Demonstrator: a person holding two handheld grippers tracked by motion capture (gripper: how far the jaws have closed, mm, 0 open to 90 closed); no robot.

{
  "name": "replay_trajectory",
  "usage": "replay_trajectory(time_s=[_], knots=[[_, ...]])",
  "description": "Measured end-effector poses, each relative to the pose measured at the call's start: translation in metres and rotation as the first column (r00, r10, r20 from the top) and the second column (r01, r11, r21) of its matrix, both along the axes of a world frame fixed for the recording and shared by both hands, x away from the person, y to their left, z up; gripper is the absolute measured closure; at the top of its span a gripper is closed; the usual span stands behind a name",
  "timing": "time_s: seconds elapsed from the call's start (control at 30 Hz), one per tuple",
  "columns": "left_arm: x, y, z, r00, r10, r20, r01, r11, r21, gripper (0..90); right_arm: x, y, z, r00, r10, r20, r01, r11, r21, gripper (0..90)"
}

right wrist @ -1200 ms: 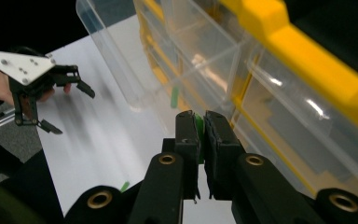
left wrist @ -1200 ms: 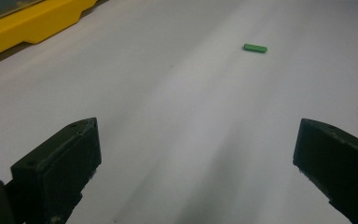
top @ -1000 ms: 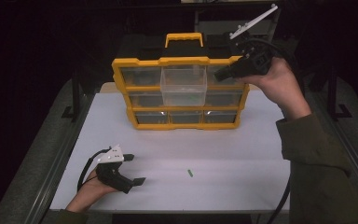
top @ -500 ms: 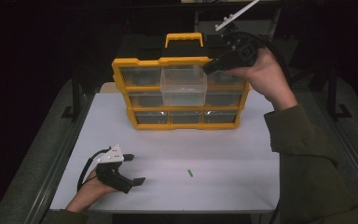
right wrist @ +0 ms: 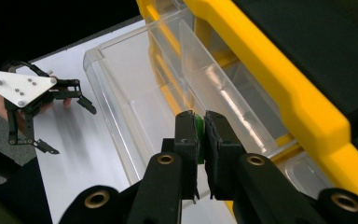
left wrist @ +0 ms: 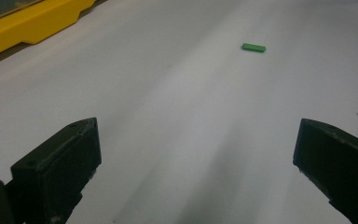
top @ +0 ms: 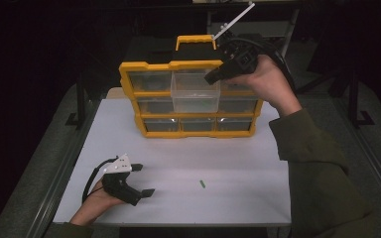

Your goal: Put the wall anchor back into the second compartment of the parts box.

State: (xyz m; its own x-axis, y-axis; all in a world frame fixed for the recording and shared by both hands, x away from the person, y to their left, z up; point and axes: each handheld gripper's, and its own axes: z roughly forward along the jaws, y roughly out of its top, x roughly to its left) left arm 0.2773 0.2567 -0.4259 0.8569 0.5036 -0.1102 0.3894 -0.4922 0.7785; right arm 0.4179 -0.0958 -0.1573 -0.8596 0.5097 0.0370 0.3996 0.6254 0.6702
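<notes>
Over the pulled-out clear plastic drawer (right wrist: 135, 107) of the yellow organiser (top: 193, 99), the right gripper (right wrist: 200, 128) pinches a small green piece (right wrist: 199, 135), while the left gripper (top: 141, 179) rests spread wide on the white counter (top: 228, 163) near another flat green piece (left wrist: 254, 47).

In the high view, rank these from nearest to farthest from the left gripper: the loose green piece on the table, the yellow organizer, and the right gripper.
From the left gripper, at the table's near left:
1. Green piece, just to its right on the white tabletop.
2. Yellow organizer, standing at the table's far side.
3. Right gripper, raised over the clear open drawer at the organizer's top.
</notes>
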Motion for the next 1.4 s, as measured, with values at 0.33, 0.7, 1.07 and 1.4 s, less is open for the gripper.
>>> replay_trajectory(time_s=[0.33,0.7,1.07,1.4], knots=[[0.000,0.000,0.000,1.0000,0.005,-0.004,-0.005,0.9999,-0.015,0.7,-0.003,-0.006,0.005,0.9993,-0.027,0.026,0.027,0.999,0.028,71.4],[0.000,-0.001,-0.001,1.0000,0.003,-0.005,-0.003,0.9999,-0.010,0.7,-0.016,-0.038,0.015,0.9969,-0.076,0.020,0.075,0.996,0.058,65.4],[0.001,0.000,0.000,1.0000,-0.005,0.002,0.005,1.0000,-0.004,0.7,-0.027,-0.056,-0.002,0.9953,-0.094,0.023,0.092,0.994,0.063,41.3],[0.001,0.000,0.000,0.9999,-0.010,0.008,0.010,1.0000,0.000,0.7,-0.036,-0.058,-0.039,0.9946,-0.097,0.037,0.096,0.995,0.042,21.7]])
